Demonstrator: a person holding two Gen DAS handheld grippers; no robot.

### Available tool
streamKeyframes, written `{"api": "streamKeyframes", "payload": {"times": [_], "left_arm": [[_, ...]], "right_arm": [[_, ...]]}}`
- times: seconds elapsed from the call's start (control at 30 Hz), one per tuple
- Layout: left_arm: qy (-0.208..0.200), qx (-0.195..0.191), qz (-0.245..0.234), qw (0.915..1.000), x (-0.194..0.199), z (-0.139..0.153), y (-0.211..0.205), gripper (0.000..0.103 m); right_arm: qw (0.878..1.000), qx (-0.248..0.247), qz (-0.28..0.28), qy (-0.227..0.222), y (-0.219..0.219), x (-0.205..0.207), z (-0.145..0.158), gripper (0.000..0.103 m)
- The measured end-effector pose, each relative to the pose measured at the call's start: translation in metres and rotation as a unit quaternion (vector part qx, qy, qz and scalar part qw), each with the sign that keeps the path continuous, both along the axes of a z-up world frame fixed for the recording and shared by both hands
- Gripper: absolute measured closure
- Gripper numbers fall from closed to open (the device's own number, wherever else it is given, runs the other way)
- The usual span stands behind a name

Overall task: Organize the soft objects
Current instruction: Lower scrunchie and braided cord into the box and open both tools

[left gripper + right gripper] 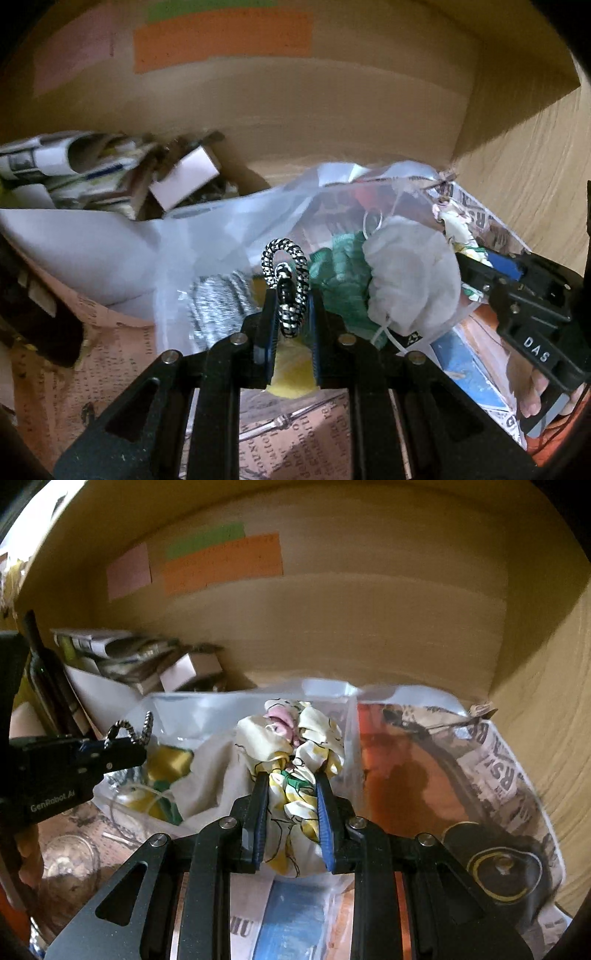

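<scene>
Scrunchie (pixel 291 771), floral and limp, bunches in the right claw (pixel 291 775) above the clear bag (pixel 207 716); it squashes easily, so pinch mid-bunch. Left claw (pixel 291 299) is clamped on a speckled cord loop (pixel 286 280).

Domestic storage nook, probably a wooden cupboard shelf (pixel 369 635) in a home: newspaper (pixel 498 760) lines the base, a dark wine bottle (pixel 40 672) stands at left, and small boxes and folded papers (pixel 110 173) (blurred) pile against the back panel.
</scene>
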State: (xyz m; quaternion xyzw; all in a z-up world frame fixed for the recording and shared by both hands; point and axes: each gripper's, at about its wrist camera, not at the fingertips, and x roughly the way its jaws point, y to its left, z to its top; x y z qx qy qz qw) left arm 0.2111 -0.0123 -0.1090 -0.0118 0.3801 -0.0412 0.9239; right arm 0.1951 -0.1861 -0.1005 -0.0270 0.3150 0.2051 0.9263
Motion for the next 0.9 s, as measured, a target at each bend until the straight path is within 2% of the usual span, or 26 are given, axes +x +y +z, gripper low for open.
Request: {"api": "streamKeyframes", "payload": {"times": [0.1,0.23,0.33,0.4,0.43,0.67,0.9], "left_arm": [[0.015,0.005,-0.003,0.9999,0.008,-0.008,-0.002,0.087],[0.02,-0.001,-0.011,0.9998,0.009,-0.012,-0.002,0.065],[0.017,-0.002,-0.015,0.9997,0.008,-0.013,-0.003,0.057],[0.013,0.0,-0.015,0.9998,0.007,-0.013,-0.004,0.054],[0.012,0.0,-0.016,0.9998,0.004,-0.012,-0.005,0.052],[-0.017,-0.007,-0.008,0.9998,-0.016,0.007,0.001,0.047],[-0.089,-0.008,0.008,0.996,-0.055,0.047,0.008,0.045]], "right_arm": [[1.0,-0.008,0.004,0.004,0.003,0.003,-0.005,0.079],[1.0,-0.012,0.004,0.006,0.002,0.004,-0.007,0.077],[1.0,-0.018,-0.007,0.003,0.002,0.004,-0.007,0.067],[1.0,-0.019,-0.011,0.0,0.002,0.003,-0.006,0.056],[1.0,-0.018,-0.01,-0.002,0.002,0.003,-0.005,0.055],[1.0,-0.017,-0.01,-0.014,0.003,-0.004,0.002,0.044],[0.998,0.009,-0.004,-0.062,-0.005,-0.033,0.035,0.041]]}}
